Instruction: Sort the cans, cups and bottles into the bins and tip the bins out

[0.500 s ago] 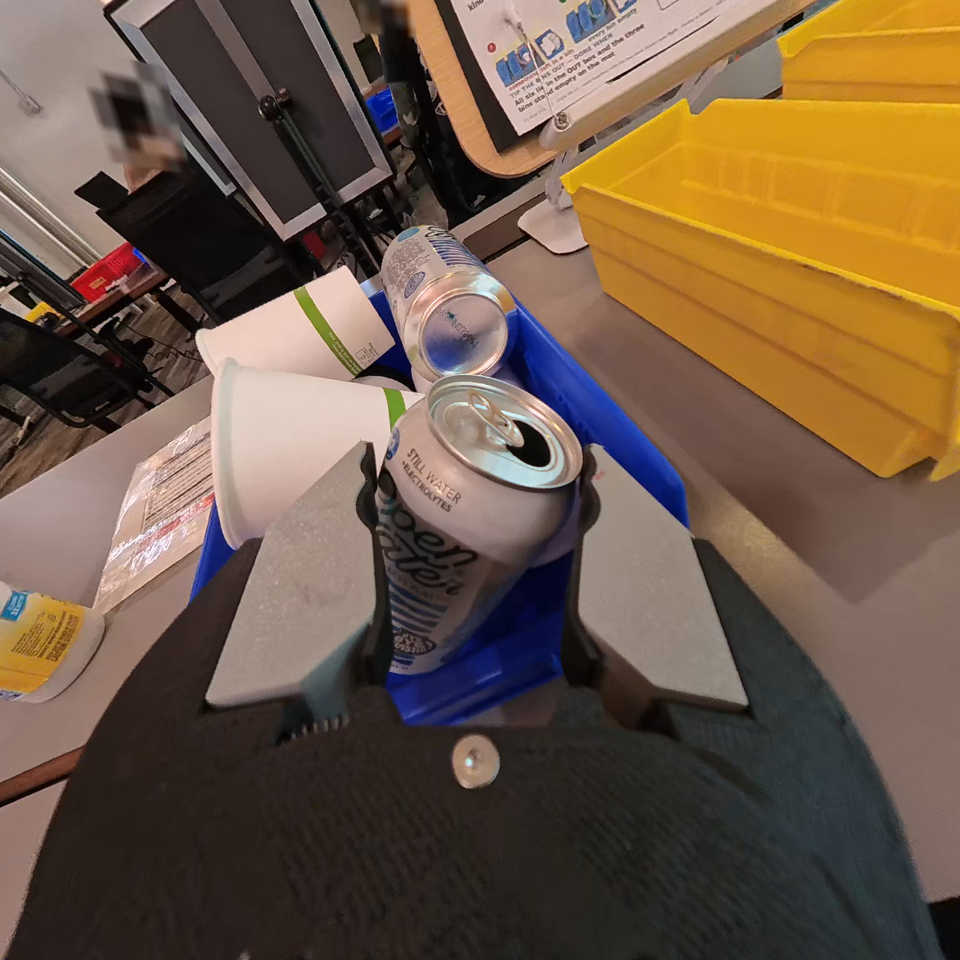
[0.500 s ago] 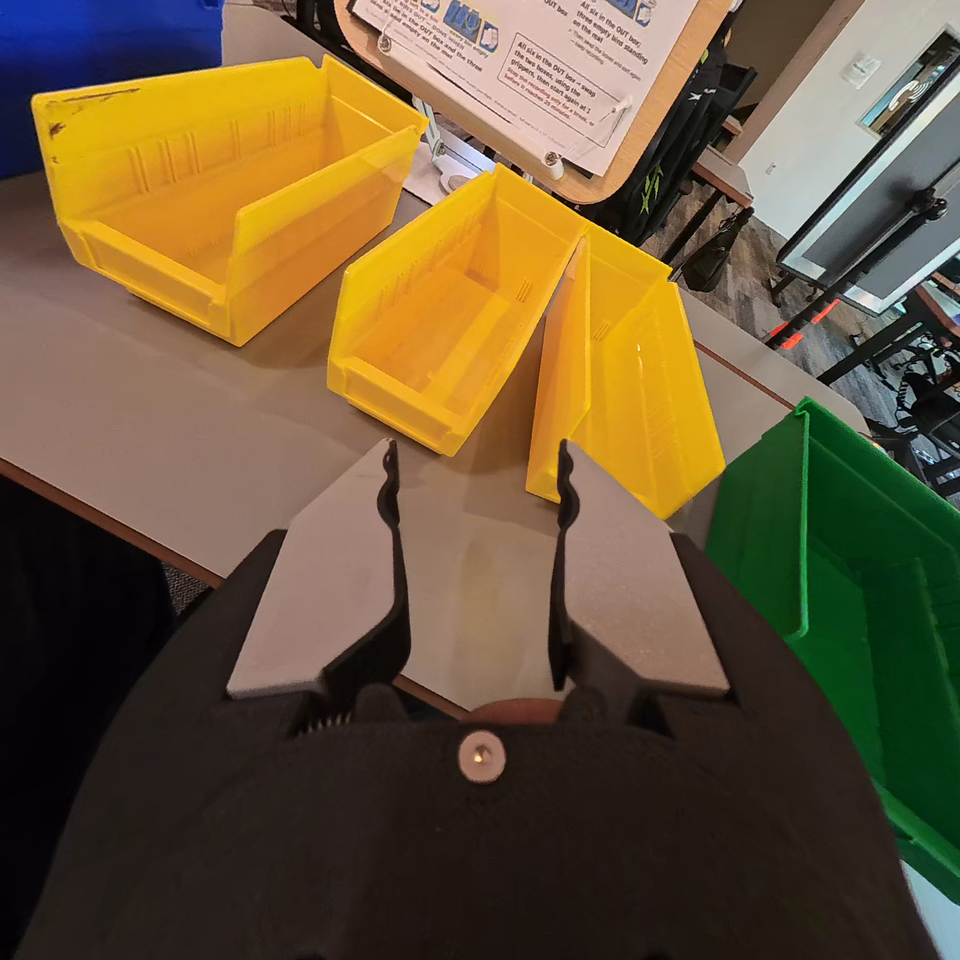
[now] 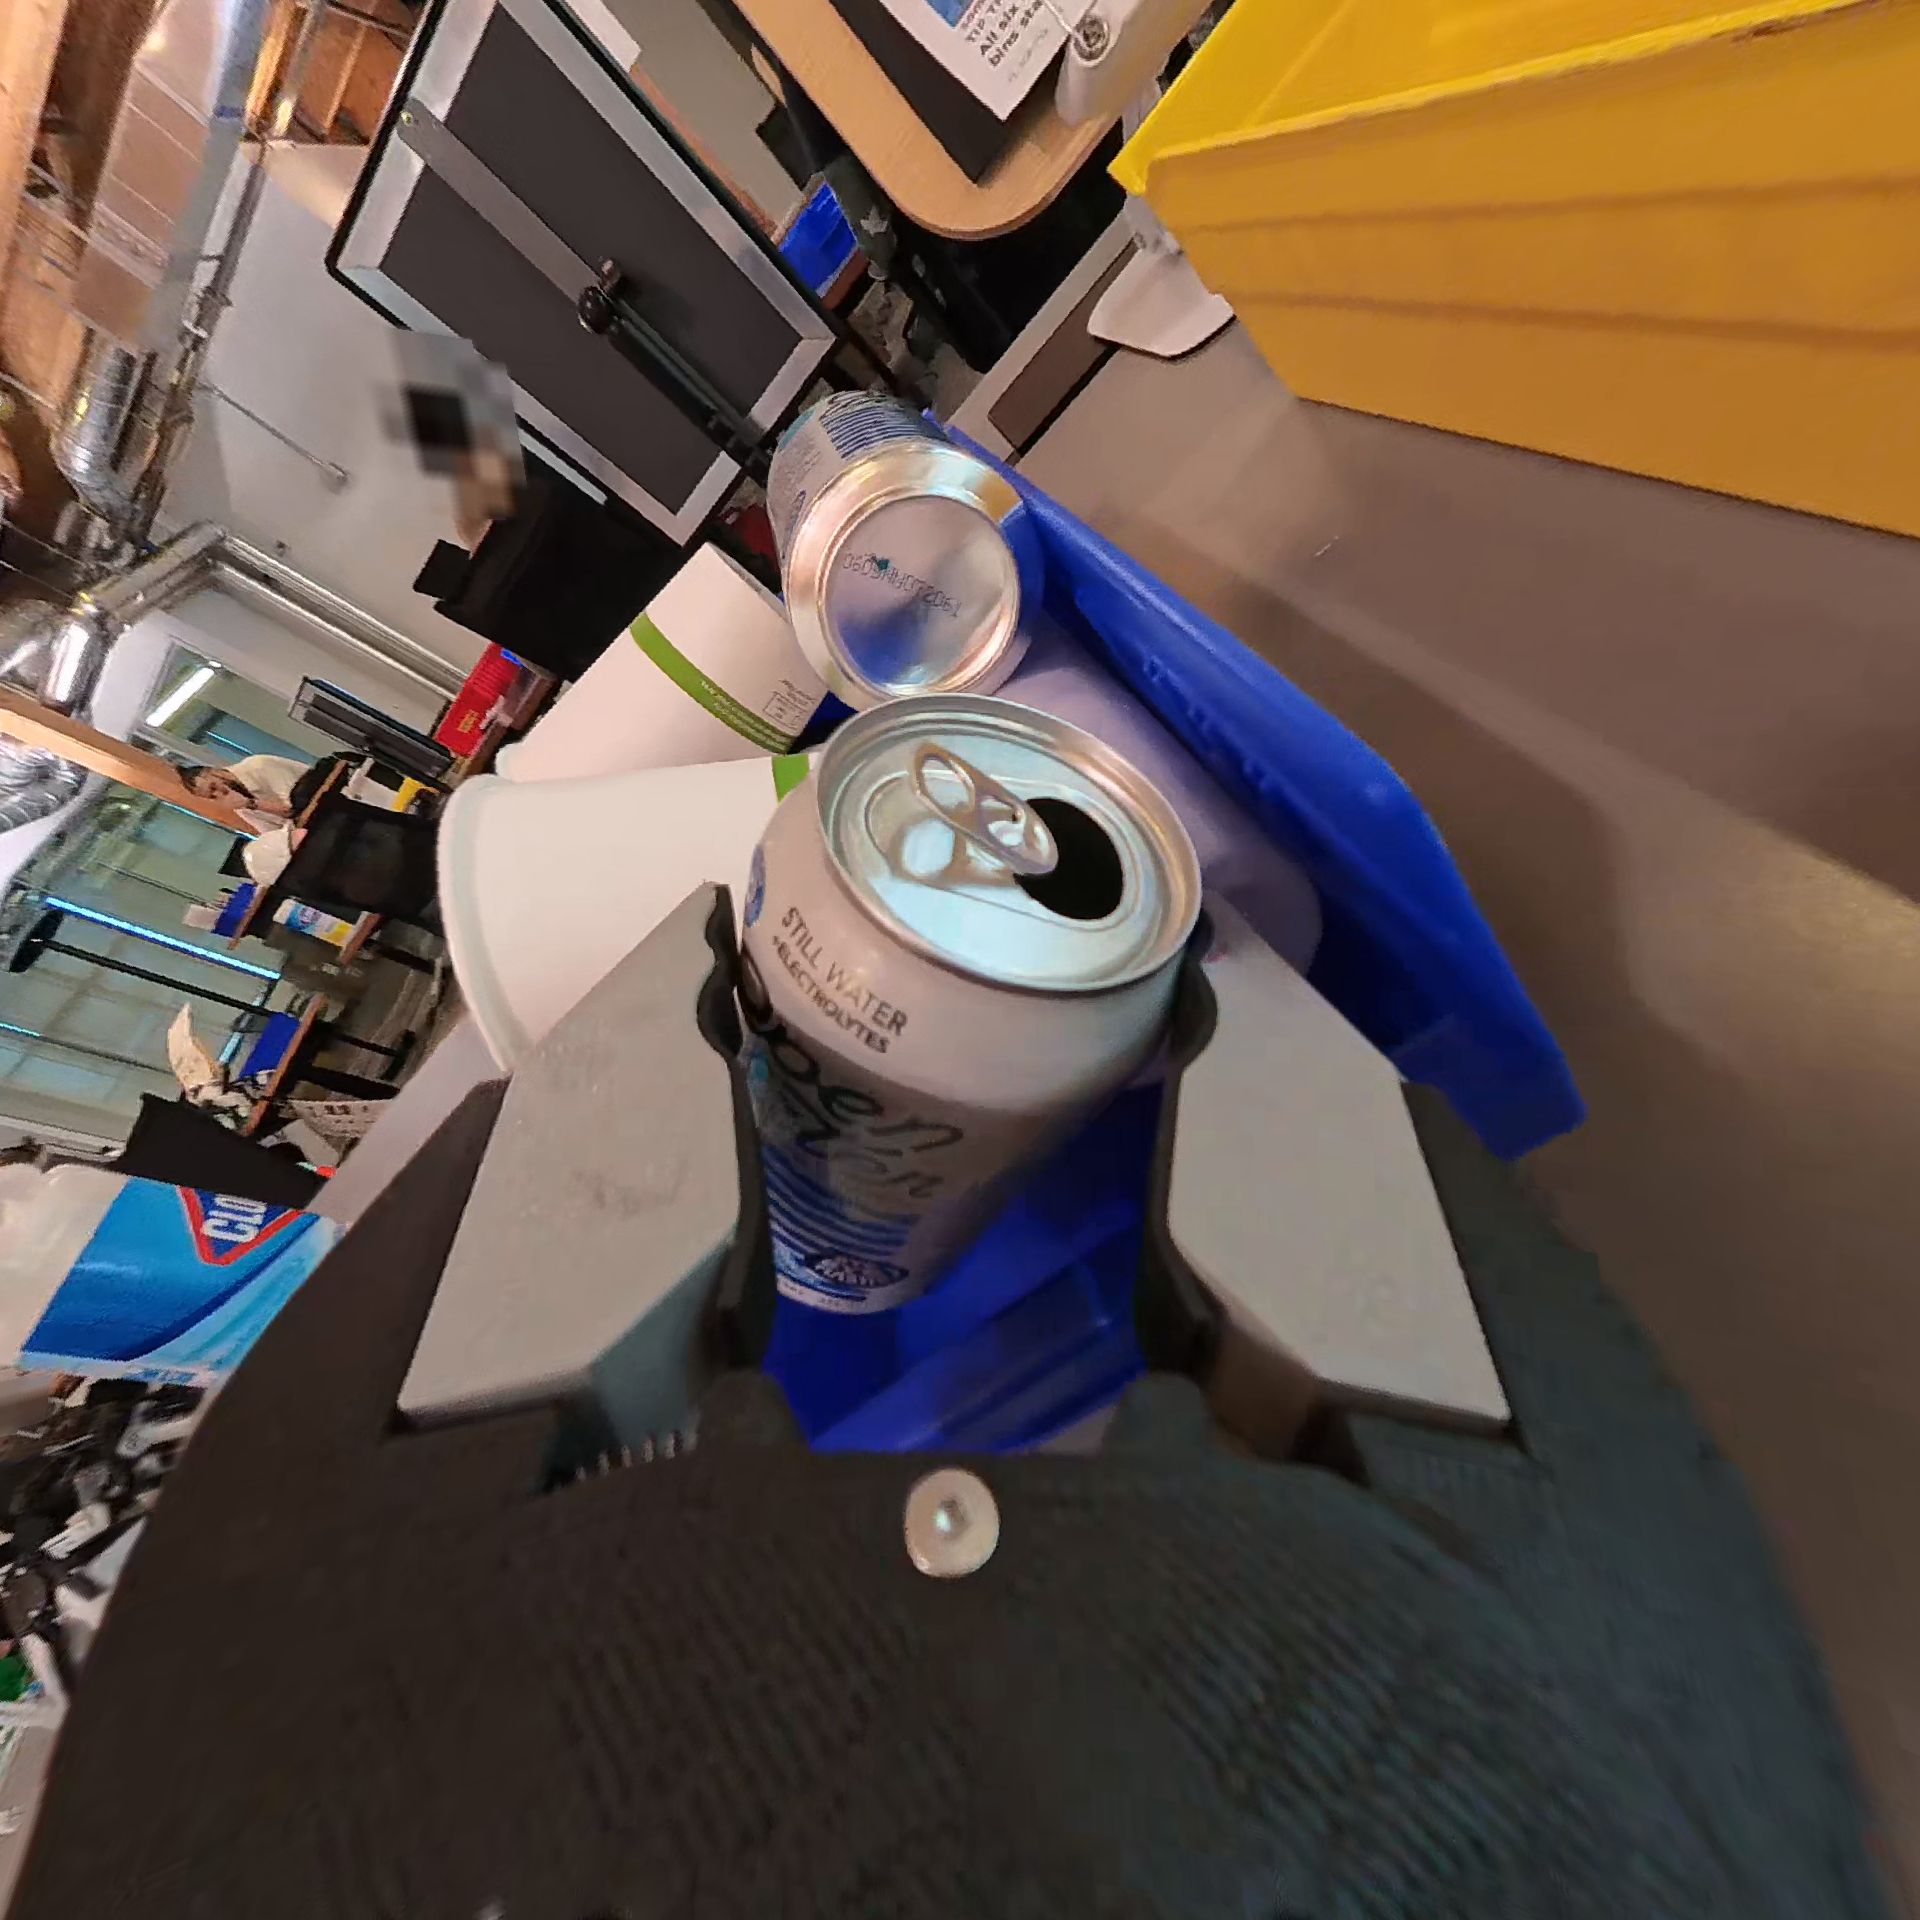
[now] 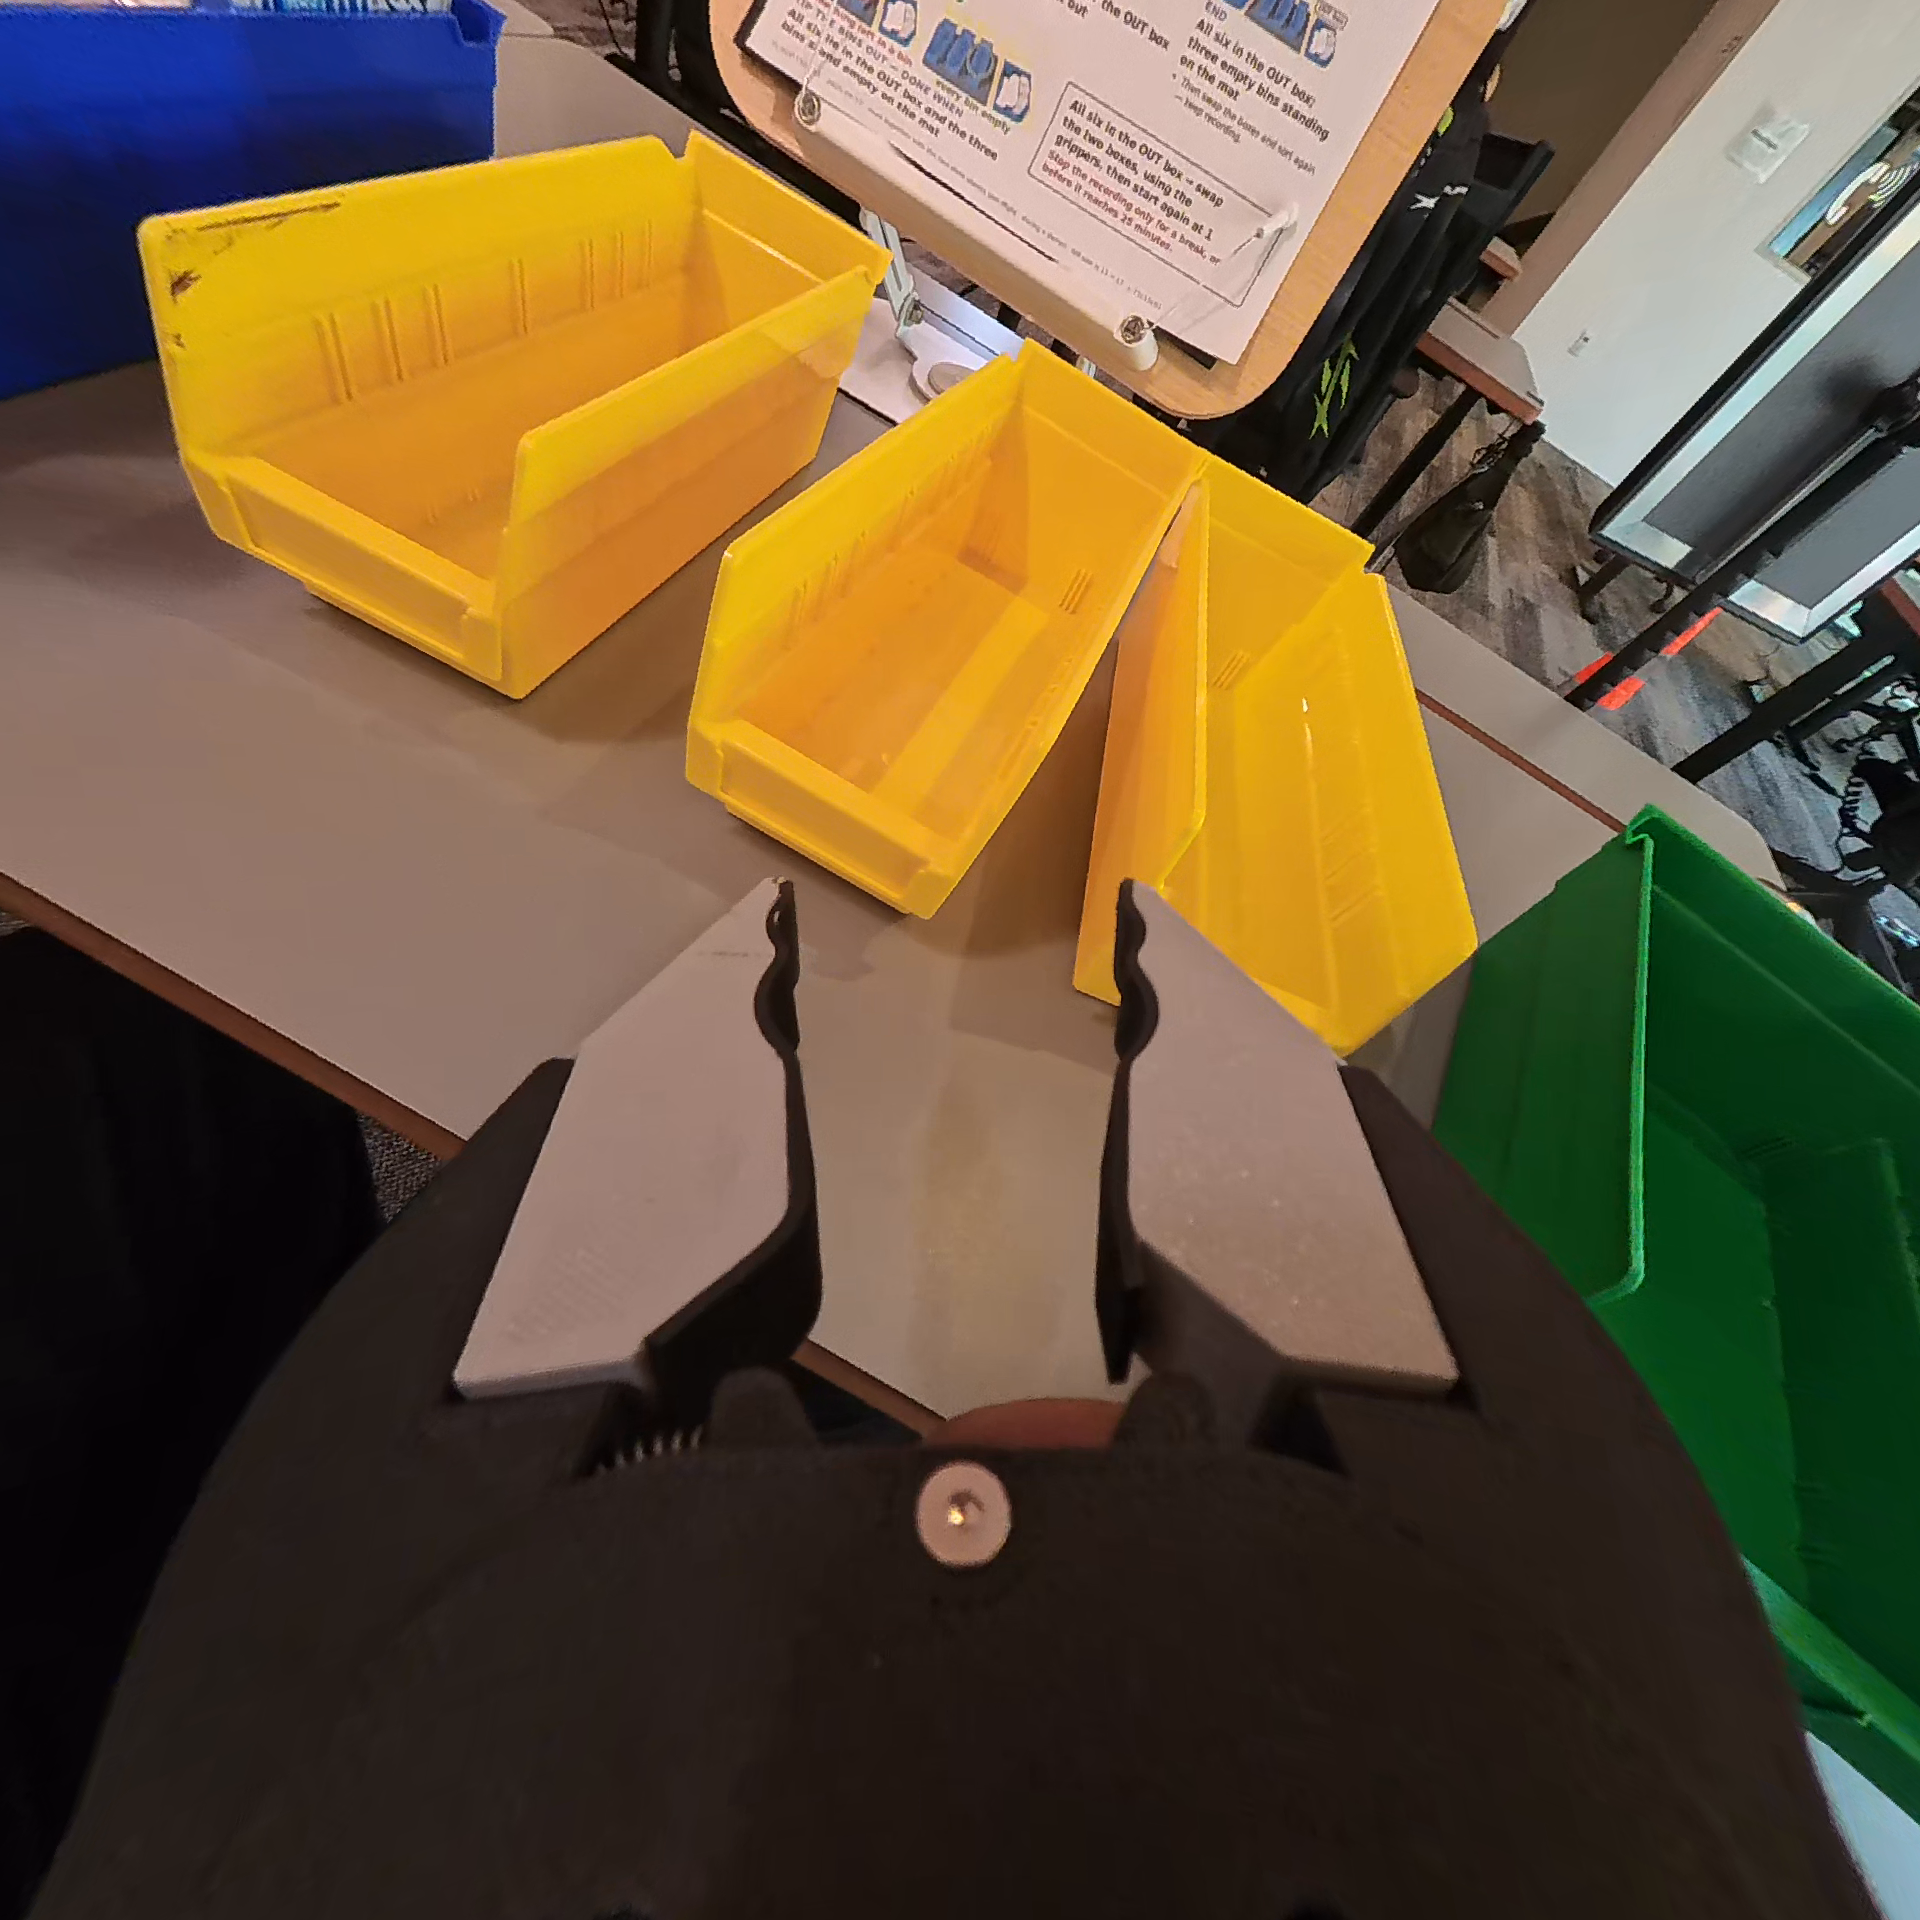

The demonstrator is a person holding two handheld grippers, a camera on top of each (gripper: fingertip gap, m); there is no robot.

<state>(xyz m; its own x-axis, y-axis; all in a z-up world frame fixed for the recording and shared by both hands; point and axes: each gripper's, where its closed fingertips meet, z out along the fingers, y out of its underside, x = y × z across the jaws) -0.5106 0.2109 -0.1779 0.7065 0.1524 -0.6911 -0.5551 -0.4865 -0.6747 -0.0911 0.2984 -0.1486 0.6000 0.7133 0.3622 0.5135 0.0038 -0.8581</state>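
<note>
The blue bin [image 3: 1299,831] is the thing to look from. Left of it, past its edge, two white paper cups [image 3: 582,883] lie on their sides, one behind the other, each with a green stripe. Right over the blue bin, the left gripper [image 3: 956,997] holds an open silver can [image 3: 966,997] tight between its two fingers, one on each side, with the can's top facing up. Just behind that can, a second can [image 3: 904,582] lies tipped with its shiny bottom showing, and it leans on the bin's far end. To the right of the blue bin, on the grey table [image 4: 312,790], stand a big yellow bin [image 4: 499,416], a smaller yellow bin [image 4: 914,665], and a yellow bin tipped on its side [image 4: 1278,790]. In front of these, the right gripper [image 4: 951,935] is spread wide with nothing in it. Farthest right is a green bin [image 4: 1714,1143].
</note>
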